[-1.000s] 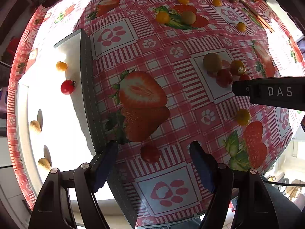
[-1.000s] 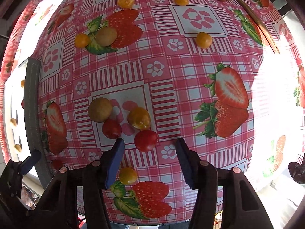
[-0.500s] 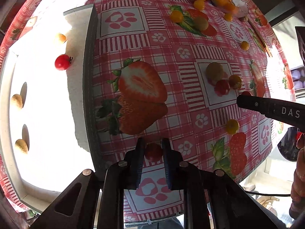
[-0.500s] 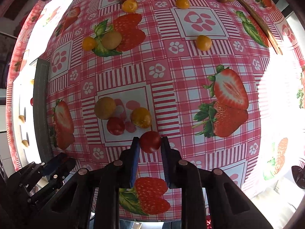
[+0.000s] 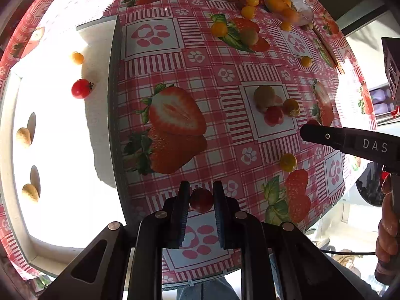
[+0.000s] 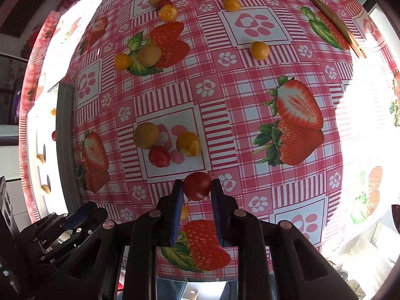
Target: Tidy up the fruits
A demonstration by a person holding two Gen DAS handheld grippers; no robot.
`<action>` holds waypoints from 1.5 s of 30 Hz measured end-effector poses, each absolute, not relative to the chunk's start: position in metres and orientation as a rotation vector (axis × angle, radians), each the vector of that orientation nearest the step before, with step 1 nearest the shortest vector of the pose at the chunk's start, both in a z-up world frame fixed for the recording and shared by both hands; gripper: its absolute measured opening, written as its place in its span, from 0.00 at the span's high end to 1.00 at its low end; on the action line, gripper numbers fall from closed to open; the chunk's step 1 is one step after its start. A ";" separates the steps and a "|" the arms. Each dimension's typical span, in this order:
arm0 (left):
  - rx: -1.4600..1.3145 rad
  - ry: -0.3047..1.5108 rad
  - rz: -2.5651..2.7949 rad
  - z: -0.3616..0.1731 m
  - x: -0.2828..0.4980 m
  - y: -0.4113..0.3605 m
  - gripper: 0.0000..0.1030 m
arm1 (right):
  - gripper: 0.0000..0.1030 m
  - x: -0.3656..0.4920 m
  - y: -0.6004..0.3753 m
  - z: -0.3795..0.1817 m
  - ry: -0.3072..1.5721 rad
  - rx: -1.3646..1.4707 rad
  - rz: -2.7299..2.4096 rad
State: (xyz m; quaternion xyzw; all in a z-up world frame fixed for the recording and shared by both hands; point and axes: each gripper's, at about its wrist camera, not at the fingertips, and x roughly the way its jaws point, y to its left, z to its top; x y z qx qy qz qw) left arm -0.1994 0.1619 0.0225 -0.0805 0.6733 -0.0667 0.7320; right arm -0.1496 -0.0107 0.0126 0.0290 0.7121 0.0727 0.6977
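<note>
I'm pinching a red tomato point(image 5: 201, 200) in my left gripper point(image 5: 200, 201), fingers clamped on both sides of it, and my right gripper point(image 6: 196, 187) is squeezing another tomato point(image 6: 197, 185) the same way. Further out, loose fruit point(image 6: 167, 142) is sitting on the tablecloth point(image 6: 225, 95), with the white tray point(image 5: 60, 150) off left.

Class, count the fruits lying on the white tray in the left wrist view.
4: an orange fruit at the far end, a red tomato just nearer, a tan fruit and a second tan fruit by the white tray's left side. Glare may hide others.
</note>
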 end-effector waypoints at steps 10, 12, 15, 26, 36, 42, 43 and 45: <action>-0.242 1.389 -0.099 0.062 -0.198 0.202 0.80 | 0.76 -0.141 0.010 0.039 1.564 0.024 0.223; -0.254 1.374 -0.074 0.065 -0.197 0.210 0.80 | 0.76 -0.142 0.019 0.042 1.560 0.013 0.246; -0.275 1.355 -0.034 0.072 -0.205 0.232 0.80 | 0.76 -0.144 0.038 0.045 1.552 -0.008 0.284; -0.343 1.333 0.134 0.061 -0.229 0.296 0.80 | 0.76 -0.144 0.136 0.049 1.544 -0.095 0.454; -0.362 1.372 0.211 0.034 -0.257 0.325 0.80 | 0.76 -0.159 0.210 0.033 1.580 -0.190 0.572; -0.355 1.386 0.219 0.022 -0.259 0.324 0.80 | 0.76 -0.162 0.231 0.015 1.612 -0.241 0.561; -0.354 1.387 0.220 0.021 -0.259 0.324 0.80 | 0.76 -0.162 0.234 0.012 1.616 -0.249 0.559; -0.351 1.391 0.223 0.018 -0.259 0.324 0.80 | 0.76 -0.160 0.239 0.005 1.625 -0.261 0.550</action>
